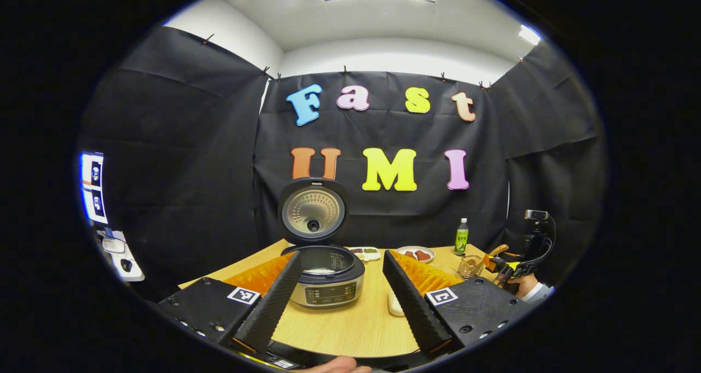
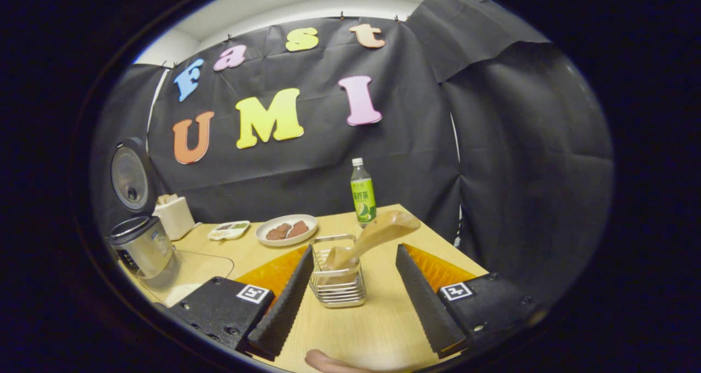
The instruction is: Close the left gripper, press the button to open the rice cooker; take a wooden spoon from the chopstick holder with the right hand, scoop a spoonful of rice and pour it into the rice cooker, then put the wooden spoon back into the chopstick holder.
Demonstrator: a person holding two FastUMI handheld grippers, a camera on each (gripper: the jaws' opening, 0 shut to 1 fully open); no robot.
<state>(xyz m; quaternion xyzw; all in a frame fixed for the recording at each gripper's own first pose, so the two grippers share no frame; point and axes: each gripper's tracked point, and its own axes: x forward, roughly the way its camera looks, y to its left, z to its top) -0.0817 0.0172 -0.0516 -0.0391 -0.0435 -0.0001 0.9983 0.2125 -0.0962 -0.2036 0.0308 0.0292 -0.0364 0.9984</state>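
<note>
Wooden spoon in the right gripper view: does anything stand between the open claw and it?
Nothing visible does. The wooden spoon leans out of the chopstick holder, which sits on the table between the right claw's open fingers, its handle free above the wire rim.

Counted on and around the wooden table (image 1: pixel 350 318)

One rice cooker (image 1: pixel 327 277) with one raised lid (image 1: pixel 313 211); one wire chopstick holder (image 2: pixel 338 282) holding one wooden spoon (image 2: pixel 372 236); one green bottle (image 2: pixel 362 192); one round plate (image 2: pixel 286 229) bearing two brown pieces; one small divided dish (image 2: pixel 229 229); one white box (image 2: pixel 173 214); two grippers, left (image 1: pixel 339 285) and right (image 2: pixel 355 285)
</note>
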